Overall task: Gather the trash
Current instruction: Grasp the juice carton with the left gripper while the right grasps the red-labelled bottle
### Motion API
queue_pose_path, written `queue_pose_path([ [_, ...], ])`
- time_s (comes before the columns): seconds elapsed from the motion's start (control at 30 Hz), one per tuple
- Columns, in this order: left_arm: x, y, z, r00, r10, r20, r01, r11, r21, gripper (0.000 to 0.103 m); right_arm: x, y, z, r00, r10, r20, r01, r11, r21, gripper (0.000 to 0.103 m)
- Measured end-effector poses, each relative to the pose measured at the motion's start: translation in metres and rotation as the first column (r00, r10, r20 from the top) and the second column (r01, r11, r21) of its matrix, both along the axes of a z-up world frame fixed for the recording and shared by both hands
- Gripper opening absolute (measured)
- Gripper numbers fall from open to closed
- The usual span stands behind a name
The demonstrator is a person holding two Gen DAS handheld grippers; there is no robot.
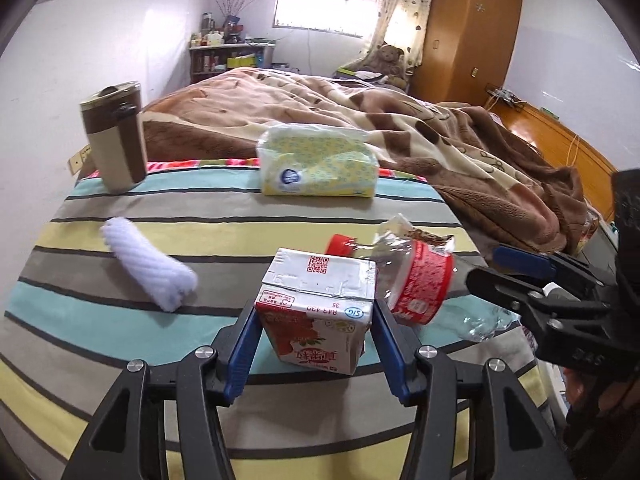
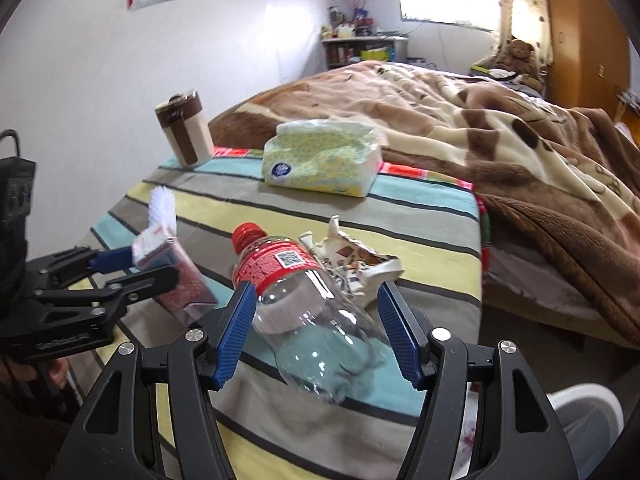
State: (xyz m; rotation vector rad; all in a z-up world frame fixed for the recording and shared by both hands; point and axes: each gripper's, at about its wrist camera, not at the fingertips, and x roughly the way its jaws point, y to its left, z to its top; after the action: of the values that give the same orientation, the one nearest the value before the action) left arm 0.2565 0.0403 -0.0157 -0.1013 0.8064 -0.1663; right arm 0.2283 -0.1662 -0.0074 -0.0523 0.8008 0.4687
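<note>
Left wrist view, far left: a brown-and-cream mug [image 1: 114, 136] stands upright on the striped bed sheet [image 1: 120, 208], with a rolled white cloth [image 1: 150, 266] lying nearer and a yellow tissue pack [image 1: 318, 162] behind. None of these looks like trash. Next comes the milk carton [image 1: 320, 312], lifted between the blue pads of the left gripper [image 1: 316, 322]; both pads press its sides, so the gripper is closed on it. Just beside it to the right lies the crushed plastic bottle [image 1: 416, 280], red cap toward the tissue pack, with a crumpled wrapper [image 2: 352, 264] touching its far side.

Right wrist view puts that bottle between the pads of the right gripper [image 2: 316, 312], which is open wide: the left pad seems to touch the label, the right pad stands clear of the body.

I judge the step in hand to be picking up: carton taken, bottle about to be. Closing on the bottle calls for a gentle squeeze, since thin plastic may buckle or slip out. The wrapper remains to collect. No bin is visible.
</note>
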Motion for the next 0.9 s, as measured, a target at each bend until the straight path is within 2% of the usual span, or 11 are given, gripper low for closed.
queue_pose_path([
  [0.2,-0.007,0.019,-0.002,0.999,0.037,-0.015,-0.037,0.999,-0.019,0.055,0.002,0.019,-0.005,0.997,0.075,-0.029,-0.076,0.997,-0.023,0.064],
  [0.4,-0.011,0.031,-0.001,0.998,0.059,-0.019,-0.060,0.998,-0.032,0.055,-0.005,0.038,-0.010,0.981,0.170,-0.095,-0.175,0.983,-0.047,0.064],
  [0.57,-0.012,0.036,-0.003,0.998,0.063,-0.021,-0.064,0.997,-0.044,0.055,0.001,0.054,-0.017,0.983,0.141,-0.117,-0.153,0.983,-0.099,0.065],
  [0.73,-0.009,0.038,-0.005,0.996,0.080,-0.036,-0.081,0.996,-0.043,0.055,0.012,0.061,-0.024,0.982,0.089,-0.164,-0.104,0.991,-0.087,0.065],
  [0.9,-0.007,0.037,-0.010,0.996,0.074,-0.044,-0.076,0.996,-0.042,0.055,0.009,0.061,-0.025,0.986,0.052,-0.158,-0.064,0.995,-0.070,0.064],
])
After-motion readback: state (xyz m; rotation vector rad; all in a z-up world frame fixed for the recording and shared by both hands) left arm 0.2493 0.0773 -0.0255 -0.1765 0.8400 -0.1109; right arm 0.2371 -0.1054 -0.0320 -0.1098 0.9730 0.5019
